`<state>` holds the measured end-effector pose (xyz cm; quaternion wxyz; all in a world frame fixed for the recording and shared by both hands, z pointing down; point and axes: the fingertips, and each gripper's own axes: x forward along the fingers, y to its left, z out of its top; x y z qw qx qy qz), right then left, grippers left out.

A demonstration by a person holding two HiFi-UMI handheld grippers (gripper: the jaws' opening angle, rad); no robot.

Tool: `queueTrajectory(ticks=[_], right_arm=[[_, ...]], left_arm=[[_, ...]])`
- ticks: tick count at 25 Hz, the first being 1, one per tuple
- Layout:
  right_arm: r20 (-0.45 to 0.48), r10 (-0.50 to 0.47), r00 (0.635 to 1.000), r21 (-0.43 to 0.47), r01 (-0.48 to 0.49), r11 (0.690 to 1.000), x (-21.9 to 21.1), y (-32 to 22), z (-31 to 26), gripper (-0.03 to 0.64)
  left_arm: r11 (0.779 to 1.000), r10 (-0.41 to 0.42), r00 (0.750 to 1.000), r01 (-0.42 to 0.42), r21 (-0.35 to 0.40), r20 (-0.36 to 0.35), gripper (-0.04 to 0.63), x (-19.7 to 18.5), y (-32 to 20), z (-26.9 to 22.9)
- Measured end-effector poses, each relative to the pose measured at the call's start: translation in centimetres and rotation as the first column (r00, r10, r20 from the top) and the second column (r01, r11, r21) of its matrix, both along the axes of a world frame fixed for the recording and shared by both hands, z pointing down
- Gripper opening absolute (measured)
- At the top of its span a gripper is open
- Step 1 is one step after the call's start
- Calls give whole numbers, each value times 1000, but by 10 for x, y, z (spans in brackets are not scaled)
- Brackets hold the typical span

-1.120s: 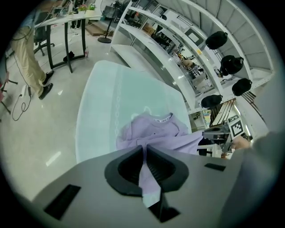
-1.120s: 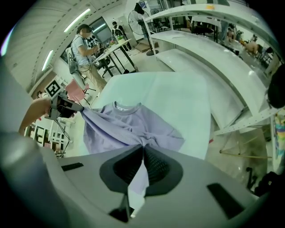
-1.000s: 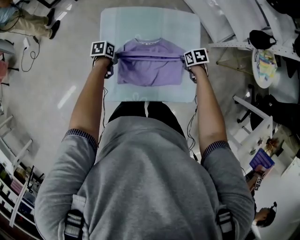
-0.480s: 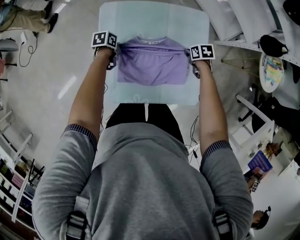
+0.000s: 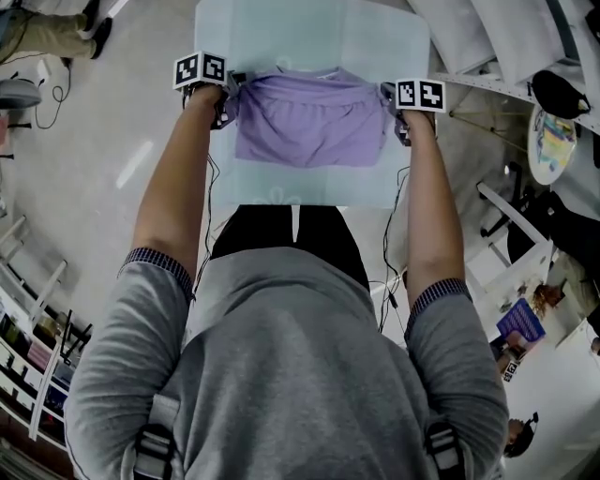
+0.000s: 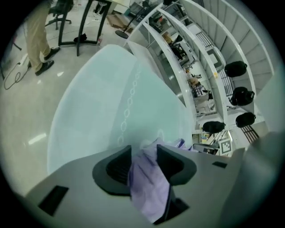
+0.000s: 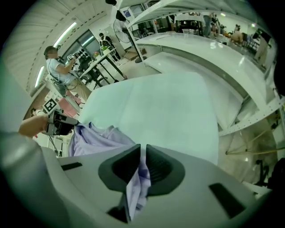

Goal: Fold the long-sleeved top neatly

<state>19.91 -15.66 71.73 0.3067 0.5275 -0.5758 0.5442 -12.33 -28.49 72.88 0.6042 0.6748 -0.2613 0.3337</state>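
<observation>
The purple long-sleeved top [image 5: 309, 122] lies folded on the pale blue table cover [image 5: 309, 37], its collar at the far side. My left gripper [image 5: 225, 94] is at the top's far left corner. In the left gripper view its jaws have just been opening: the left gripper [image 6: 144, 153] now stands open, with a strip of the top [image 6: 149, 182] still hanging loosely between the pads. At the far right corner, my right gripper [image 5: 394, 105] is shut on the cloth. In the right gripper view the right gripper [image 7: 143, 156] pinches a thin fold of the top [image 7: 95, 136].
White benches [image 5: 469, 37] and a round table with a black cap [image 5: 558, 94] stand to the right. Shelving [image 5: 28, 375] runs along the lower left. A person's legs [image 5: 47, 28] show at the top left, and another person [image 7: 58, 67] works at a far bench.
Both grippers have carried the top's near edge away from me, up the picture towards the collar, and sunk towards the table. The cloth now bunches between them.
</observation>
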Motion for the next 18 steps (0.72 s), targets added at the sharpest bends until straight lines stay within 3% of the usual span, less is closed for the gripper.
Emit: queueTrajectory(ticks=[1, 3, 7, 11, 16, 18], right_arm=[[-7, -15, 1000, 12, 15, 1000, -1, -2, -3, 56], [-27, -52, 998, 43, 53, 998, -3, -4, -10, 78], [-74, -154, 985, 104, 161, 982, -13, -8, -23, 122], [-88, -206, 974, 119, 216, 969, -25, -5, -32, 160], [-117, -226, 967, 179, 244, 953, -30, 8, -45, 181], [-131, -257, 957, 207, 280, 937, -36, 16, -47, 183]], left_arm=[[999, -30, 1000, 30, 13, -3, 216, -4, -5, -2], [997, -54, 999, 54, 46, -1, 234, -11, -12, -8], [984, 68, 997, -73, 160, 35, 236, -14, -13, -24], [927, 212, 971, -236, 290, 111, 236, -16, -8, -43], [851, 250, 961, -276, 446, 117, 236, -10, 1, -69], [808, 278, 953, -301, 506, 122, 236, -6, 9, -76]])
